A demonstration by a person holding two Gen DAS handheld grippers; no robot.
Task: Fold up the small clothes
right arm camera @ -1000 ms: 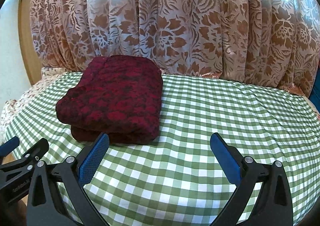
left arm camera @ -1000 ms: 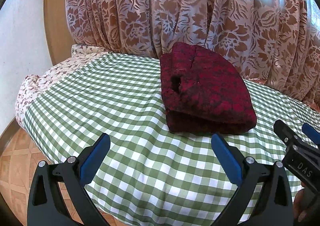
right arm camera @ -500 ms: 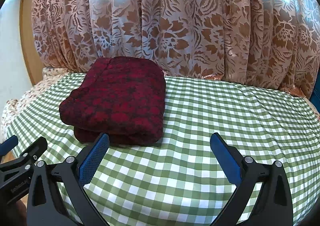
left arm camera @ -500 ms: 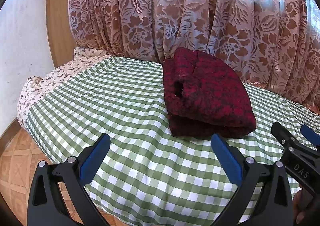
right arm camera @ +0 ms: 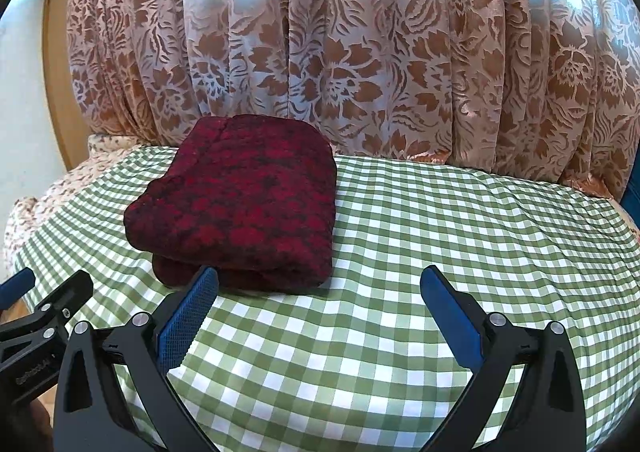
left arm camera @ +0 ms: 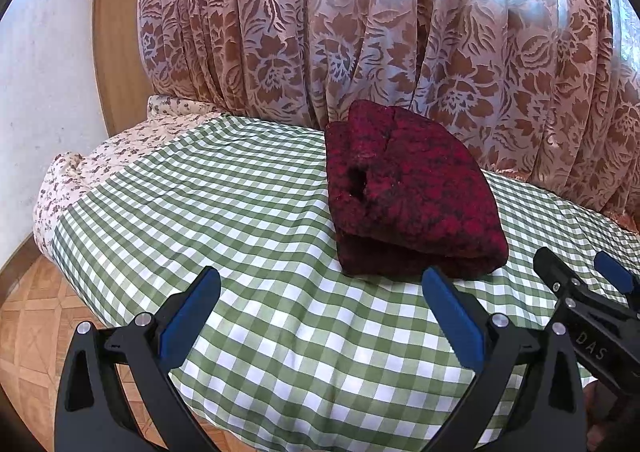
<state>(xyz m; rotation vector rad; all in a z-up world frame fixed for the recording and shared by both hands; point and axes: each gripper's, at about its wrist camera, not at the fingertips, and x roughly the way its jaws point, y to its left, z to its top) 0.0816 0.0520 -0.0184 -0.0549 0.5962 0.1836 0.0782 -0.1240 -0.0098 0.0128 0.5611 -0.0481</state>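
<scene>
**Folded Red Garment Rests on Checked Bed as Two Grippers Hang Back, Jaws Wide**

Nearest the lenses, the left gripper [left arm camera: 320, 304] and the right gripper [right arm camera: 318, 302] hover side by side over the near edge of the bed, each with its blue-padded fingers spread far apart and nothing between them. The right gripper's black frame shows at the right edge of the left wrist view, and the left gripper's frame at the lower left of the right wrist view. Beneath both spreads a green-and-white checked cover [left arm camera: 248, 236], lightly rumpled, draped over the mattress. Just beyond the fingertips lies the dark red patterned garment [right arm camera: 244, 200], folded into a thick, roughly rectangular bundle with its fold toward the grippers and at least two layers visible along that edge; neither gripper touches it. In the left wrist view a small dark hollow shows on its left side. To the far left, a pale floral sheet [left arm camera: 100, 160] peeks from under the cover, above wooden parquet flooring [left arm camera: 28, 336]. Behind the bed hangs a brown floral curtain [right arm camera: 360, 64], backlit, beside a white wall [left arm camera: 40, 92].
</scene>
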